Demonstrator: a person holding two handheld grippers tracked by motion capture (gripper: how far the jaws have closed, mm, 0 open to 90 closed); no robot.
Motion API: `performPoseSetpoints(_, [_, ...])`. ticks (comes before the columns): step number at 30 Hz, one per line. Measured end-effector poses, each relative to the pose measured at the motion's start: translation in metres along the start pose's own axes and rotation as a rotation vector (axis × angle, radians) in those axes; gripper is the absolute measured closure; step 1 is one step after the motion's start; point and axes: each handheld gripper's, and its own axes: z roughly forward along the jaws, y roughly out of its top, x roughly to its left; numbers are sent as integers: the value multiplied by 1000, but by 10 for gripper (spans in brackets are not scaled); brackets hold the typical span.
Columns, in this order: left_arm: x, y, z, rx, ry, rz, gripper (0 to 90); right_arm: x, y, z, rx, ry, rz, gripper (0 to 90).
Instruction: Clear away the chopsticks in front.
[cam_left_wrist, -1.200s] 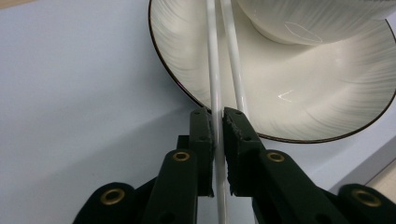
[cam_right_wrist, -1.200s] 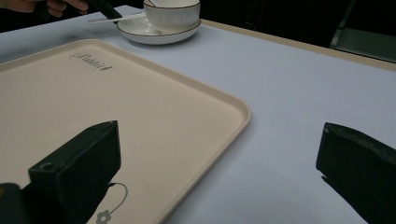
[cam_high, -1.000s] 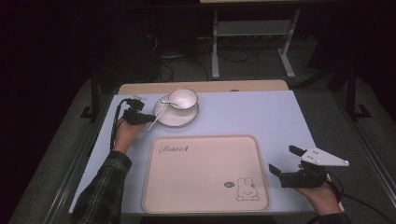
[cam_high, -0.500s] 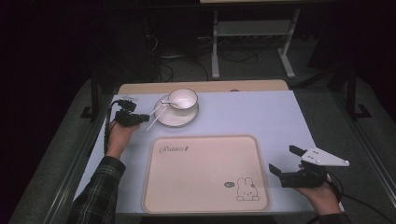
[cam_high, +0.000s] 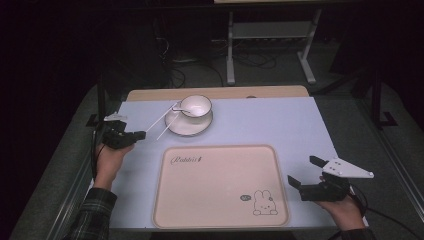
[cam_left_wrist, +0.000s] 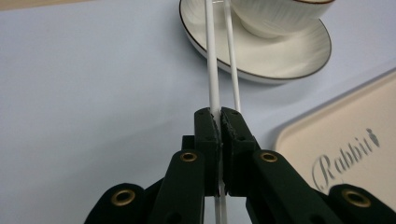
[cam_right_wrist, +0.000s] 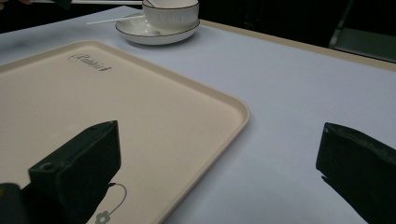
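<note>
A white cup (cam_high: 196, 105) stands on a white saucer (cam_high: 187, 128) at the back of the table. My left gripper (cam_high: 140, 133) is left of the saucer, shut on the handle of a thin white spoon (cam_high: 159, 119) whose far end reaches the cup's rim. In the left gripper view the jaws (cam_left_wrist: 219, 114) pinch that spoon (cam_left_wrist: 211, 70). A second thin white stick (cam_left_wrist: 232, 79) lies beside it with one end on the saucer (cam_left_wrist: 280, 60). My right gripper (cam_high: 304, 171) rests open at the tray's right edge, nothing between its jaws (cam_right_wrist: 219, 149).
A large beige tray (cam_high: 220, 200) with a rabbit print lies in the near middle of the pale blue table top (cam_high: 280, 125). A wooden strip (cam_high: 215, 93) runs along the far edge. Beyond it are metal stand legs and cables on a dark floor.
My left gripper has drawn back to the left and toward the person, and the spoon has come with it, away from the cup. The right gripper has not moved.
</note>
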Motion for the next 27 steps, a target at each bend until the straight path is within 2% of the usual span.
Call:
performPoseSetpoints(4, [-2, -9, -12, -12, -1, -6, 860, 0, 0, 0, 1, 0, -2, 0])
performPoseSetpoints(7, [-8, -20, -21, 0, -1, 7, 860, 1, 0, 0, 1, -1, -2, 0])
performPoseSetpoints(12, [-19, -32, -37, -24, -21, 12, 860, 2, 0, 0, 1, 1, -5, 0])
performPoseSetpoints(16, [-31, -39, -46, -46, -60, 17, 860, 1, 0, -1, 1, 0, -6, 0])
performPoseSetpoints(17, [-39, -41, -47, -49, -88, 20, 860, 1, 0, 0, 1, 0, -6, 0])
performPoseSetpoints(18, [-39, -41, -47, -49, -88, 20, 860, 1, 0, 0, 1, 0, -7, 0])
performPoseSetpoints(19, [-48, -43, -46, -42, -108, 33, 860, 2, 0, 0, 2, 0, -7, 0])
performPoseSetpoints(20, [-48, -43, -46, -42, -108, 33, 860, 2, 0, 0, 2, 0, -7, 0])
performPoseSetpoints(21, [-58, -45, -44, -40, -137, 41, 859, 2, 0, 0, 3, 0, -8, 0])
performPoseSetpoints(22, [-58, -45, -44, -40, -137, 41, 860, 2, 0, 0, 3, 0, -8, 0])
performPoseSetpoints(23, [-67, -46, -42, -32, -157, 59, 860, 2, 0, 0, 3, 0, -8, 0])
performPoseSetpoints(24, [-67, -46, -42, -32, -157, 59, 859, 2, 0, 0, 3, 0, -8, 0])
performPoseSetpoints(27, [-85, -47, -37, -14, -193, 99, 860, 2, 0, 0, 4, 0, -9, 0])
